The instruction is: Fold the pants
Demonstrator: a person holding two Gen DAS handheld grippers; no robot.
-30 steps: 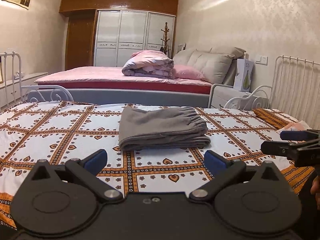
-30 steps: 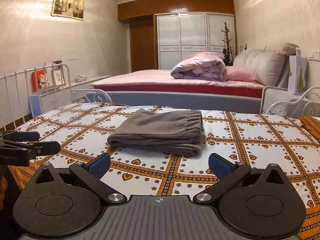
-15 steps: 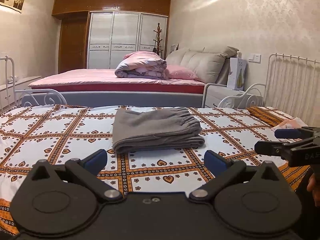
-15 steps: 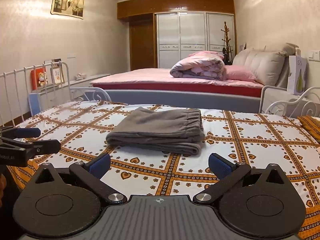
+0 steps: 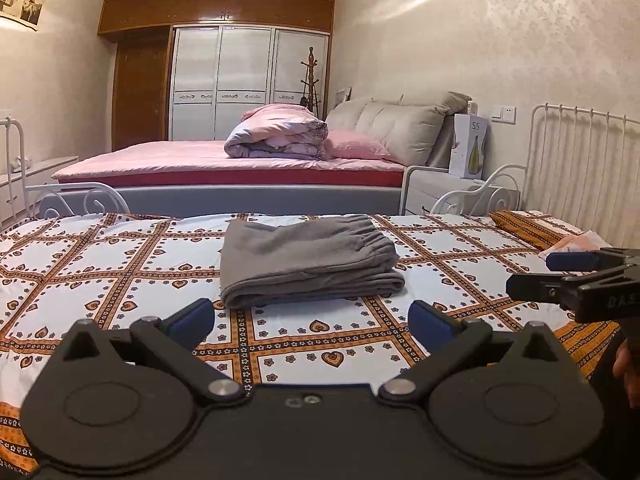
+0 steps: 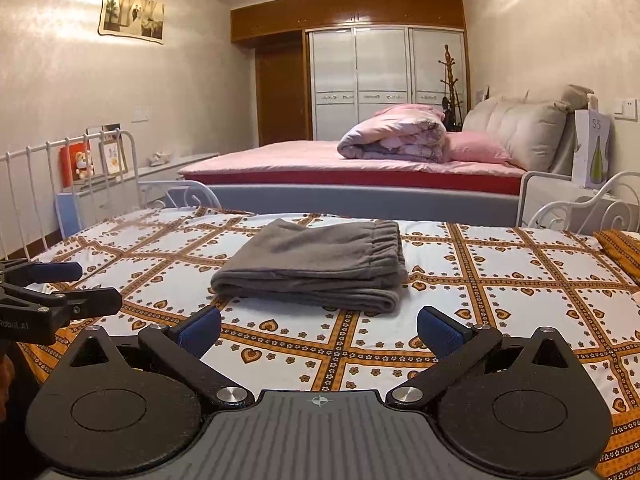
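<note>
Grey pants [image 5: 308, 260] lie folded in a neat stack on the patterned bedspread [image 5: 120, 264], elastic waistband toward the right. They also show in the right wrist view [image 6: 316, 268]. My left gripper [image 5: 312, 320] is open and empty, held back from the stack near the bed's front edge. My right gripper [image 6: 318, 330] is open and empty too, also short of the pants. Each gripper shows in the other's view: the right one at the right edge [image 5: 532, 274], the left one at the left edge [image 6: 96, 286].
White metal bed rails stand at the left [image 6: 72, 172] and right [image 5: 580, 160]. A pink bed [image 5: 240, 164] with a rolled quilt [image 5: 276, 136] lies beyond. An orange pillow [image 5: 528, 228] sits at the right.
Both grippers have drawn slightly back and steadied; the left view has panned a little to the right. The pants have not moved.
</note>
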